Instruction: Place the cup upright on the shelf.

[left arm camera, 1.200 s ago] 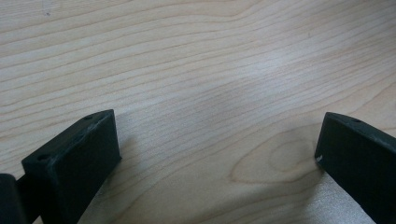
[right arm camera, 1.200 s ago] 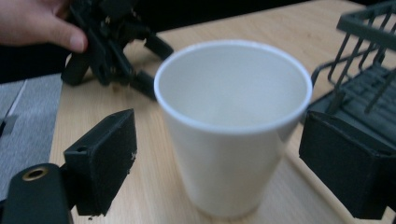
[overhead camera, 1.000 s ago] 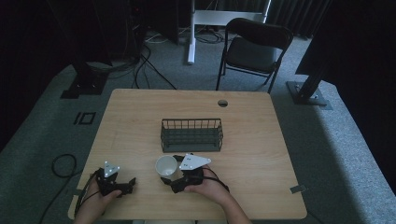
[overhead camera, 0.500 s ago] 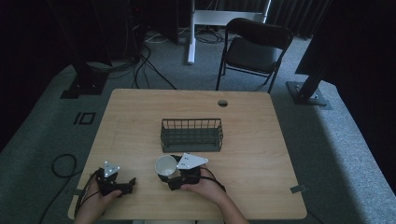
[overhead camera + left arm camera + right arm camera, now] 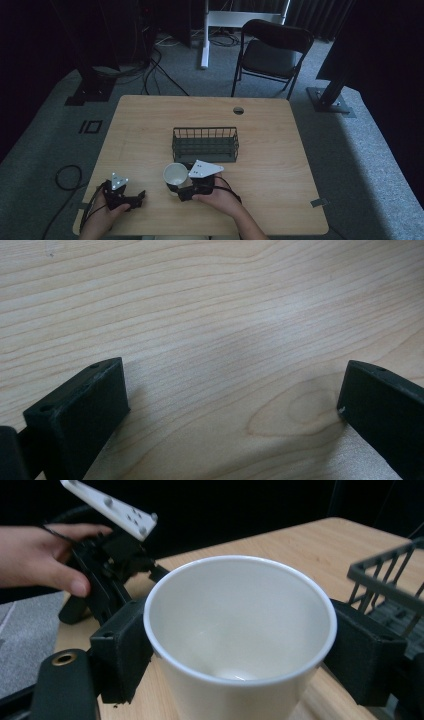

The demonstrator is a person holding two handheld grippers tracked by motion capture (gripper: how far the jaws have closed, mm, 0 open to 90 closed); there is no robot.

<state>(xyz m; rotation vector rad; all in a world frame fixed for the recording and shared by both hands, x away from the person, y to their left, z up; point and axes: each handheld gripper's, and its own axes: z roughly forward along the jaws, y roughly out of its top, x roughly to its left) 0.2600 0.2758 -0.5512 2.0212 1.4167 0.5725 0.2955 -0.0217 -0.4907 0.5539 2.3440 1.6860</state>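
Leftward by a little, the right gripper (image 5: pixel 176 189) and its cup (image 5: pixel 175 174) have slid along the table (image 5: pixel 270 150), near the wire basket (image 5: pixel 205 144). Its jaws clamp the cup's sides, so lifting it (probably into the basket) seems next. Upright, white and empty, the cup looks smooth. Resting apart, the left gripper (image 5: pixel 139 198) gapes wide, holding nothing.

One white cup (image 5: pixel 175 174), one wire basket (image 5: pixel 205 144), apparently one chair (image 5: pixel 270 52).
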